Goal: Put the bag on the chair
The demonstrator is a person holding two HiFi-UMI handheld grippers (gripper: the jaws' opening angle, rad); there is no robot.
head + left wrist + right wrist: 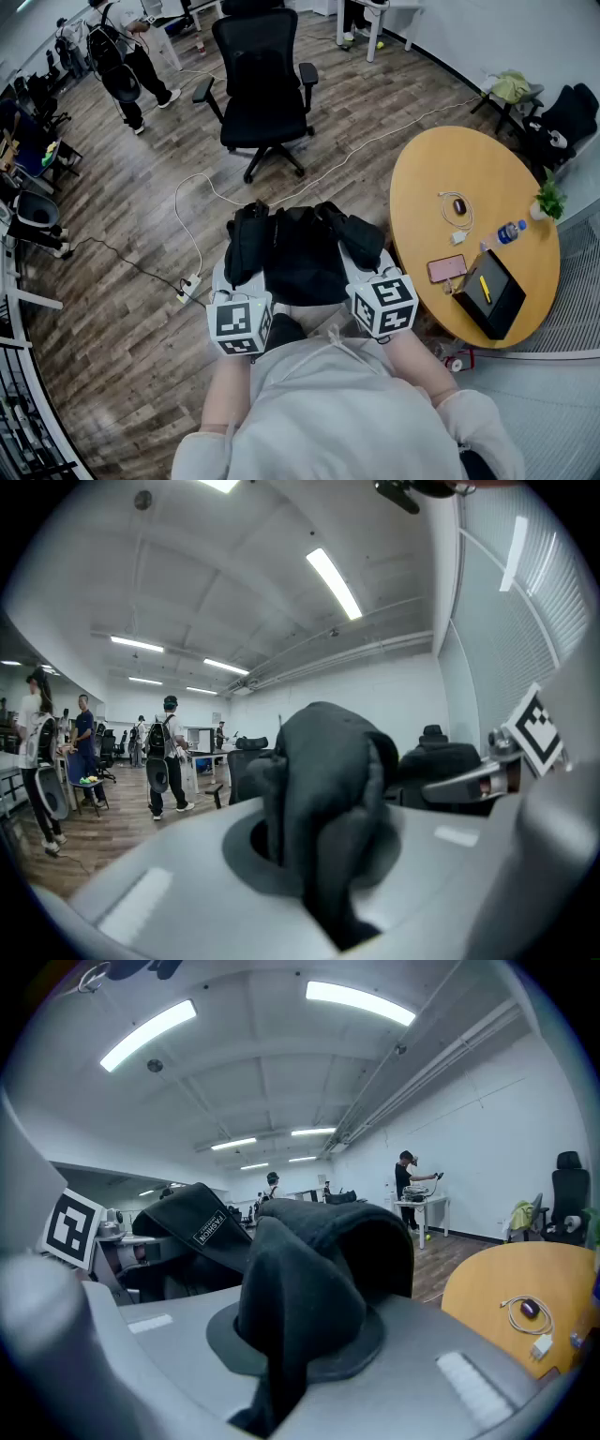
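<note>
A fold could have slipped free on the way, since each grip took only a thin bunch of cloth, and the white cable (192, 220) on the floor ahead might have caught a foot. The bag (302, 253) hung near the person, well short of the far chair (262, 84). The left gripper (323, 892) and right gripper (281, 1372) were each clenched on a fold of it, cloth heaped over the jaws.

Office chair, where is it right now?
In the head view the office chair stands at top centre on the wood floor, just beyond the bag and left of the round table.
</note>
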